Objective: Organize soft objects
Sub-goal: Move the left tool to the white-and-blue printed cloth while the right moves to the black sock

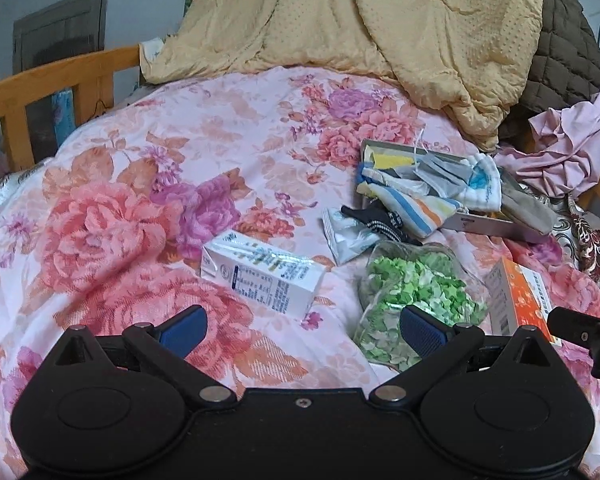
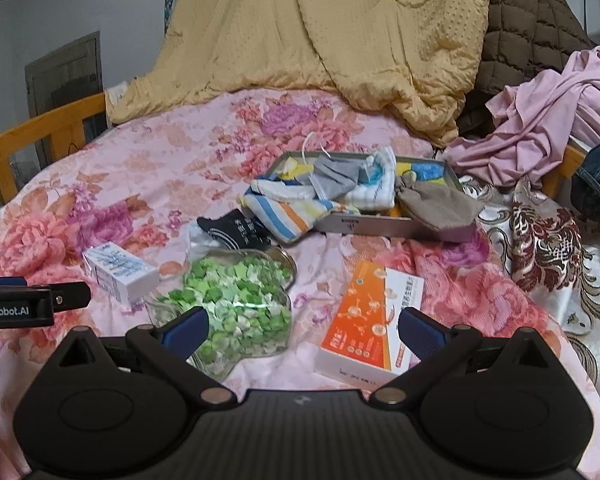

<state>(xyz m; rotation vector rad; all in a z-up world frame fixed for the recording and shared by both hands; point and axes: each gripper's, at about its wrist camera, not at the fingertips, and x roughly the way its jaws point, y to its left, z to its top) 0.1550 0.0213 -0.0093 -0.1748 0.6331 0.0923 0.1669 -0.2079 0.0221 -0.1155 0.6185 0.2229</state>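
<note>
Both my grippers, left (image 1: 302, 330) and right (image 2: 302, 330), hang wide open and empty above the floral bedspread (image 1: 140, 208). "enRobot.AI" reads on my left tool's side. Striped towels and socks (image 2: 324, 196) overflow the shallow metal tin (image 2: 364, 224); a black sock (image 2: 234, 230) lies just outside it. Nearer stand a clear star-shaped jar of green paper stars (image 2: 236, 304), a white milk carton (image 1: 262, 274) and an orange-and-white box (image 2: 370, 320), print unreadable.

Metal tray (image 2: 380, 222) floor buried under cloths; orange box (image 1: 520, 300) print unreadable, its near corner behind gripper; jeans (image 2: 598, 176) cut by edge.

Wooden bed rail (image 1: 40, 84), pale wall (image 2: 80, 0), dark framed panel (image 1: 60, 24) behind.
</note>
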